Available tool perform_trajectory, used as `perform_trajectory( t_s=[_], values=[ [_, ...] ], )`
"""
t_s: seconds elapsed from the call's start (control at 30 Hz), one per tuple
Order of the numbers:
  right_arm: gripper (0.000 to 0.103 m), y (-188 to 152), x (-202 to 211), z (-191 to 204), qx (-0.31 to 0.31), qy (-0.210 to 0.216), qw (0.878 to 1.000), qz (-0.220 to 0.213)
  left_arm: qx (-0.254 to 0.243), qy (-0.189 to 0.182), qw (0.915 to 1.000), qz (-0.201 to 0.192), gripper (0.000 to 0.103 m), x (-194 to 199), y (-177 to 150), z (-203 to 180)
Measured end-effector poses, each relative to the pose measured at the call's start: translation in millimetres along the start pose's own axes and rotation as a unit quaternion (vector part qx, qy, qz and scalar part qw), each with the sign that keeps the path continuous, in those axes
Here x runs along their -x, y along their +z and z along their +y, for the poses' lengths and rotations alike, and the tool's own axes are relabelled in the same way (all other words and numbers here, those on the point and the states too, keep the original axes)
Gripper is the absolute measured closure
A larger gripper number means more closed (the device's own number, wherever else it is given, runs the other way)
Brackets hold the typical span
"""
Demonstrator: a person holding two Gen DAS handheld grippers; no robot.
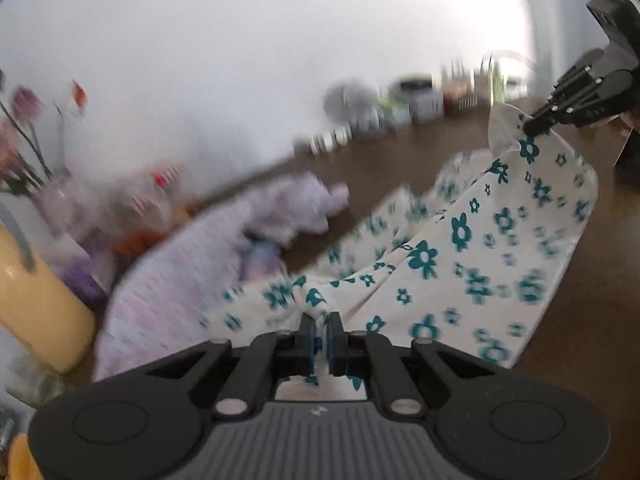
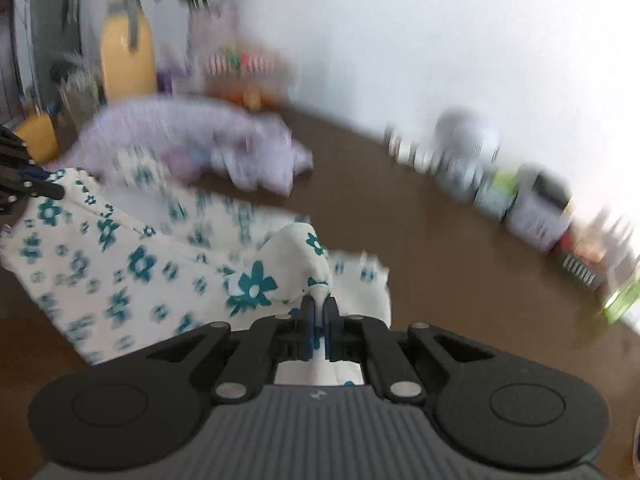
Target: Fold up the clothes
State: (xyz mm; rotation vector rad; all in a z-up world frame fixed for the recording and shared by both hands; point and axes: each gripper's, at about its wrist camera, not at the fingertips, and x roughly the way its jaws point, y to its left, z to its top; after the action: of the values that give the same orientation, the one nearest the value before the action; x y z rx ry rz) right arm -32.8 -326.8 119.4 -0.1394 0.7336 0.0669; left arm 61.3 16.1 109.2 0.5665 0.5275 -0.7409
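Observation:
A white garment with teal flowers (image 1: 460, 248) hangs stretched above the brown table (image 1: 580, 320), held at two corners. My left gripper (image 1: 320, 326) is shut on one bunched corner of it. At the upper right of the left wrist view my right gripper (image 1: 534, 126) pinches the far corner. In the right wrist view the right gripper (image 2: 319, 308) is shut on a peak of the flowered garment (image 2: 132, 264), and my left gripper (image 2: 56, 192) shows at the left edge, gripping the other corner. A lilac garment (image 1: 192, 264) lies crumpled beyond it on the table.
A yellow bottle (image 1: 36, 300) and a vase of flowers (image 1: 24, 148) stand at the left. A row of small jars and boxes (image 2: 500, 188) lines the white wall. The lilac garment (image 2: 192, 140) lies near the table's (image 2: 460, 280) back left.

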Motion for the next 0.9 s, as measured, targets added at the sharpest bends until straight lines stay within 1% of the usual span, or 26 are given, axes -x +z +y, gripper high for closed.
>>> perform_trajectory(
  t_s=[0.07, 0.1, 0.17, 0.23, 0.3, 0.33, 0.37, 0.4, 0.43, 0.47, 0.5, 0.53, 0.57, 0.63, 0.7, 0.8, 0.9],
  values=[
    [0.1, -4.7, 32.9, 7.6, 0.015, 0.015, 1.0, -0.021, -0.006, -0.011, 0.9998, -0.014, 0.098, 28.0, -7.5, -6.4],
    [0.1, -12.0, 48.2, 13.6, 0.025, 0.026, 0.999, -0.02, -0.011, -0.024, 0.9995, -0.016, 0.098, 40.3, -13.6, -11.8],
    [0.099, -36.7, 69.9, 25.2, 0.036, 0.05, 0.998, 0.003, -0.024, -0.061, 0.9978, -0.01, 0.098, 63.4, -32.5, -27.5],
    [0.099, -66.1, 77.0, 36.0, 0.043, 0.071, 0.995, 0.047, -0.038, -0.089, 0.9951, 0.021, 0.098, 68.3, -54.7, -46.2],
    [0.099, -99.0, 73.0, 49.1, 0.049, 0.092, 0.989, 0.106, -0.05, -0.117, 0.9901, 0.059, 0.097, 68.8, -78.2, -65.4],
    [0.099, -112.6, 67.6, 55.0, 0.049, 0.102, 0.985, 0.134, -0.056, -0.125, 0.9874, 0.079, 0.096, 66.4, -88.3, -74.3],
    [0.098, -125.1, 61.7, 60.1, 0.042, 0.109, 0.98, 0.158, -0.06, -0.125, 0.9859, 0.094, 0.093, 61.9, -94.3, -80.8],
    [0.098, -131.8, 58.8, 62.7, 0.035, 0.115, 0.978, 0.169, -0.063, -0.122, 0.9852, 0.103, 0.092, 58.4, -98.0, -85.2],
    [0.093, -132.4, 61.0, 62.8, 0.026, 0.117, 0.979, 0.162, -0.062, -0.119, 0.9853, 0.106, 0.09, 56.9, -99.7, -87.8],
    [0.084, -131.9, 64.3, 62.5, 0.015, 0.118, 0.981, 0.152, -0.057, -0.116, 0.9868, 0.098, 0.088, 59.1, -98.3, -86.9],
    [0.078, -128.1, 71.8, 58.3, 0.002, 0.119, 0.984, 0.131, -0.048, -0.112, 0.9887, 0.087, 0.084, 62.8, -95.7, -84.7],
    [0.063, -123.9, 80.0, 53.3, -0.011, 0.121, 0.987, 0.109, -0.04, -0.108, 0.9904, 0.076, 0.074, 66.2, -93.0, -81.8],
    [0.058, -120.4, 89.1, 48.6, -0.026, 0.123, 0.988, 0.086, -0.033, -0.103, 0.9919, 0.066, 0.063, 69.1, -90.3, -78.4],
    [0.058, -113.3, 98.1, 36.9, -0.057, 0.119, 0.99, 0.054, -0.021, -0.093, 0.9944, 0.046, 0.057, 74.9, -84.9, -71.6],
    [0.058, -109.2, 96.9, 26.3, -0.081, 0.092, 0.992, 0.041, -0.007, -0.085, 0.9959, 0.03, 0.057, 78.2, -79.8, -65.0],
    [0.058, -109.5, 74.2, 12.9, -0.111, 0.032, 0.992, 0.048, 0.01, -0.081, 0.9962, 0.032, 0.056, 66.0, -75.2, -60.1],
    [0.058, -109.9, 38.8, -4.2, -0.148, 0.011, 0.987, 0.056, 0.021, -0.092, 0.9945, 0.045, 0.056, 46.8, -74.3, -60.9]
  ],
)
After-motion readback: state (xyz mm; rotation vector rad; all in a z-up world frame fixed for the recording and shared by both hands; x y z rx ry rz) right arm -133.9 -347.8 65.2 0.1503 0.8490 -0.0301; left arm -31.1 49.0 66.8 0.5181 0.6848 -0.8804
